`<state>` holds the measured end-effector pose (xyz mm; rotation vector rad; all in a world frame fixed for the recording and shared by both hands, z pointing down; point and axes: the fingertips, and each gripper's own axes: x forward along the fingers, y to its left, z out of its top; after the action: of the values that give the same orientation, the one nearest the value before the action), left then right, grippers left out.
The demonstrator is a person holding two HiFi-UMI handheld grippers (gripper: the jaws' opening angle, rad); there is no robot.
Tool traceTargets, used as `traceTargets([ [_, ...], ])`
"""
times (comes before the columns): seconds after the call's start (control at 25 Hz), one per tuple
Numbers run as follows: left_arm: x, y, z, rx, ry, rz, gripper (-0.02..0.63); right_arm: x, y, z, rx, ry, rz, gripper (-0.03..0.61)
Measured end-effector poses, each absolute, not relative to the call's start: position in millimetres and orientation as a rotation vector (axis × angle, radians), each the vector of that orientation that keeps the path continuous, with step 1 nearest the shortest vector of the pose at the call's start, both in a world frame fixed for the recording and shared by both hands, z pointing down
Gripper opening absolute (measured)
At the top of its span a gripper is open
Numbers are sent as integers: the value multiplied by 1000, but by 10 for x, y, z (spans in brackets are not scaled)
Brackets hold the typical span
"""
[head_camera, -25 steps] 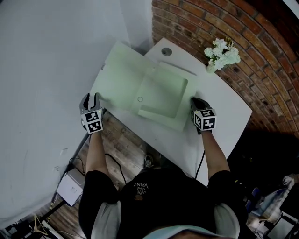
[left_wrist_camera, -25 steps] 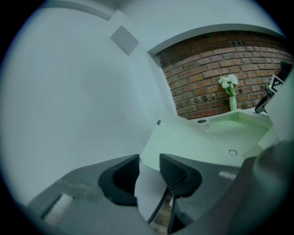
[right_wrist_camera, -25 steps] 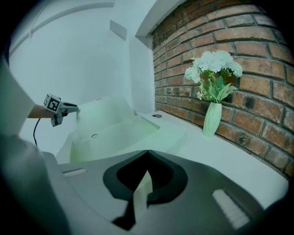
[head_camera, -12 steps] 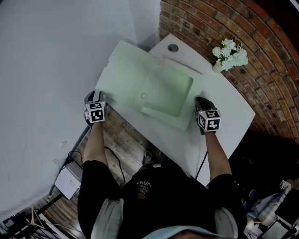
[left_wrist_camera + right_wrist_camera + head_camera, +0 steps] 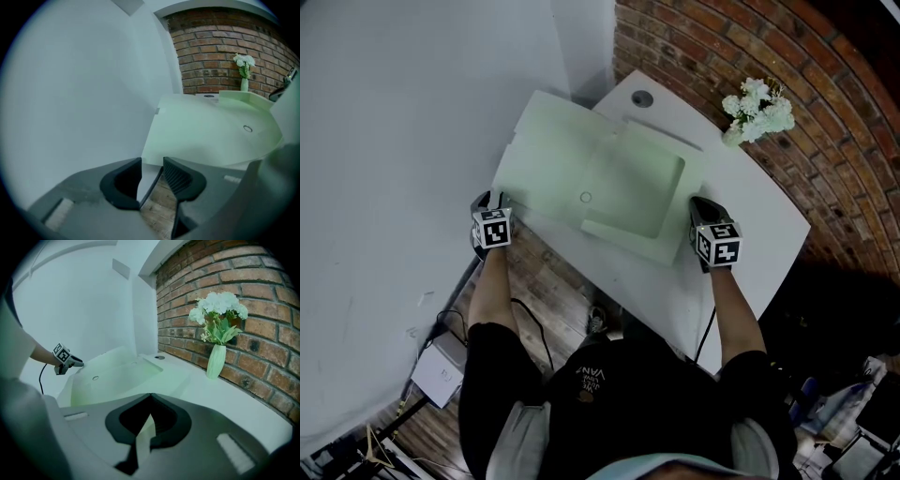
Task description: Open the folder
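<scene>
Folder (image 5: pixel 581 178) lies open flat on the bench (image 5: pixel 750 234), its left cover overhanging the edge. Right gripper (image 5: pixel 698 206) jaws are pinched on the folder's near right edge. Left gripper (image 5: pixel 492 200) jaws are part open at the cover's left edge, not clamping.

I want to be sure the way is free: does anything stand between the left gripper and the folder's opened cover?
Nothing visible does. The left gripper, jaws apart, points straight at the near edge of the folder, with no object between them. The vase of flowers stands far beyond the folder, out of the way.
</scene>
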<state>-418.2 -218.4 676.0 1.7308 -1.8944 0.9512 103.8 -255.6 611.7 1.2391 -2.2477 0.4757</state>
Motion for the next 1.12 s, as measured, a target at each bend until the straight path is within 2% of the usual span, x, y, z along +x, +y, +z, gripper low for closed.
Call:
traceTargets([
  [0.36, -4169, -2168, 6632, 1756, -1897, 926, 132, 1036, -2562, 6115, 1250, -2223, 483, -2],
  [1.12, -3887, -1998, 5739, 2025, -1979, 783, 133, 1070, -2465, 5787, 1365, -2238, 457, -2],
])
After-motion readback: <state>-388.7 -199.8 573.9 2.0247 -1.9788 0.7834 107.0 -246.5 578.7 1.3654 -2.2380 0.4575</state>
